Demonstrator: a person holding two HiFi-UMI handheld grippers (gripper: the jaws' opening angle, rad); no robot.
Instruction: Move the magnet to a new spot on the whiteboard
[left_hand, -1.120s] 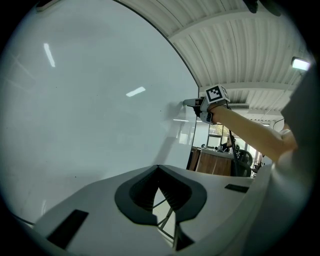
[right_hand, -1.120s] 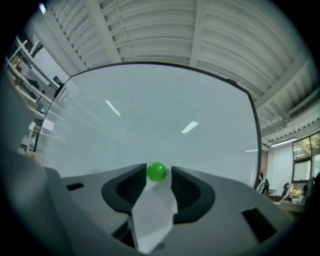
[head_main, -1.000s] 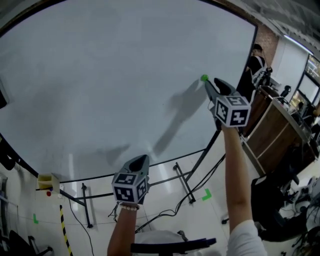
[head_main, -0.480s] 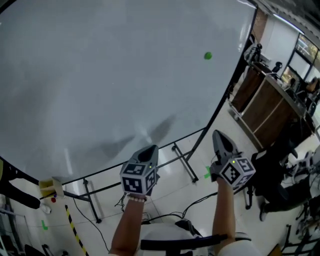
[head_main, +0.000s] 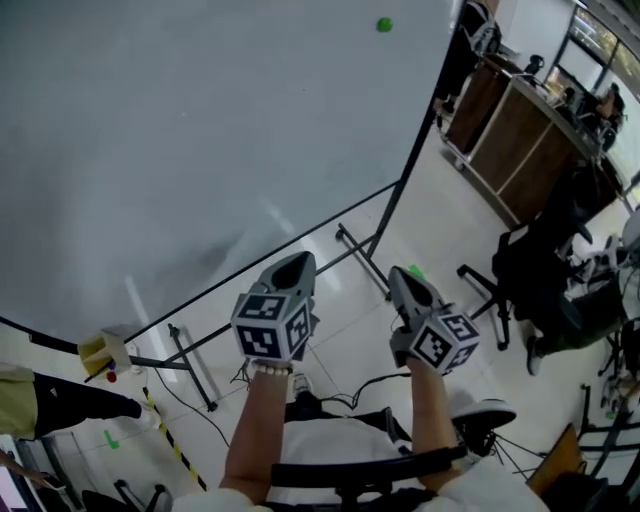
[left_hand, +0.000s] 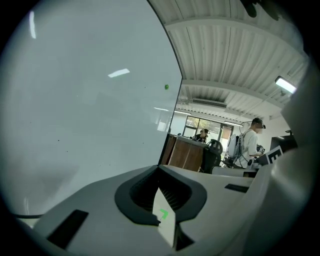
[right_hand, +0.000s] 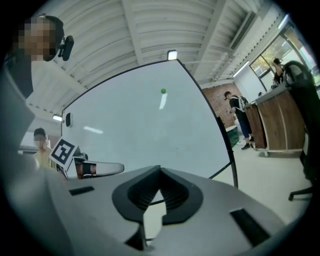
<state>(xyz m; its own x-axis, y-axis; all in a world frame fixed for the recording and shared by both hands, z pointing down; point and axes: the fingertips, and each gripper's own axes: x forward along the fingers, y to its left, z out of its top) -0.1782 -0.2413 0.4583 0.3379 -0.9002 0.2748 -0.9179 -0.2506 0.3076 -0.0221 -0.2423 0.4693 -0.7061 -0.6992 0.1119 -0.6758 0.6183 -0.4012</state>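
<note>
Magnet (head_main: 384, 24): was seen high on whiteboard (head_main: 150, 150), well above right hand-held gripper (head_main: 398, 272), the nearer; left hand-held gripper (head_main: 300, 259) likewise closed, nothing held.

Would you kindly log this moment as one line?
magnet: on whiteboard, untouched | left tongs: shut, empty | right tongs: shut, empty

The magnet (head_main: 384, 24) is showing bright green against the whiteboard (head_main: 180, 130), which is looking pale grey-white inside a black frame. The left gripper (head_main: 297, 260) and right gripper (head_main: 399, 274) are wearing grey shells and cubes patterned with black-and-white squares. The counter (head_main: 515, 130) is showing brown wood.
</note>
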